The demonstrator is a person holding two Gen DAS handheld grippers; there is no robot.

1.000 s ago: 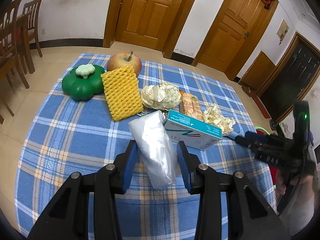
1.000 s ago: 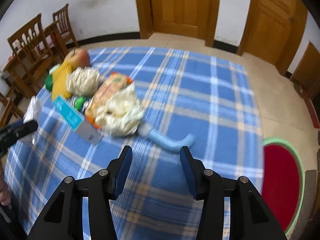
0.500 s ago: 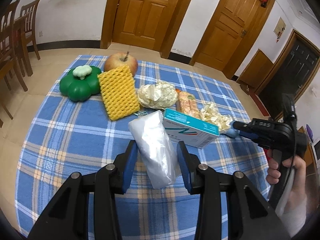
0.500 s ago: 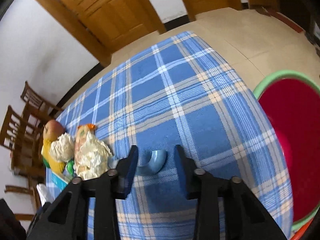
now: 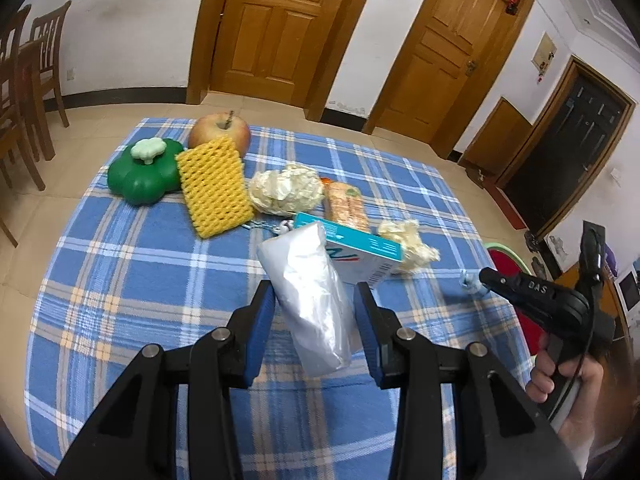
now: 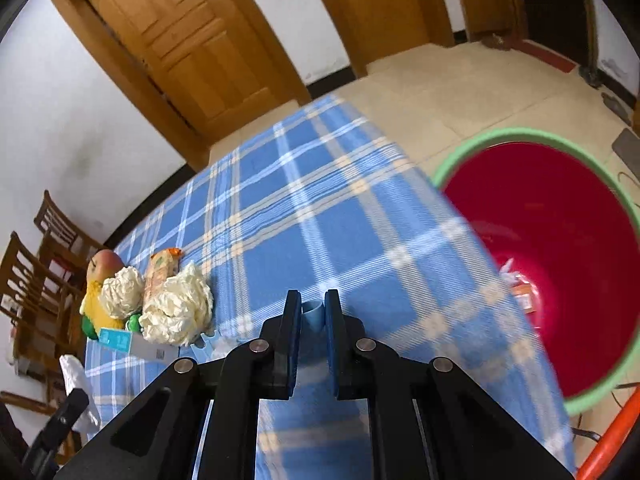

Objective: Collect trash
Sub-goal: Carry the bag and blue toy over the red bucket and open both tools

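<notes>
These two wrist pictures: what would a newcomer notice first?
The red bin with a green rim, beside the blue checked table. Next, the right gripper shut on a blue tube. The left gripper has a clear bag between its fingers, before a pile of trash.

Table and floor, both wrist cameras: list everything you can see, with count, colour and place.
Tablecloth: one, blue plaid, covers the table.
Apple: one, red-yellow, far edge.
Green lidded container: one, far left.
Foam fruit net: one, yellow, beside the container.
Crumpled paper: two wads, cream; the second right of the box.
Snack packet: one, orange, middle.
Box: one, teal and white, middle.
Plastic bag: one, clear, between the left fingers.
Blue tube: one, pinched in the right fingers.
Bin: one, red with green rim, on the floor.
Chairs: wooden, left.
Left gripper: black.
Right gripper: black.
</notes>
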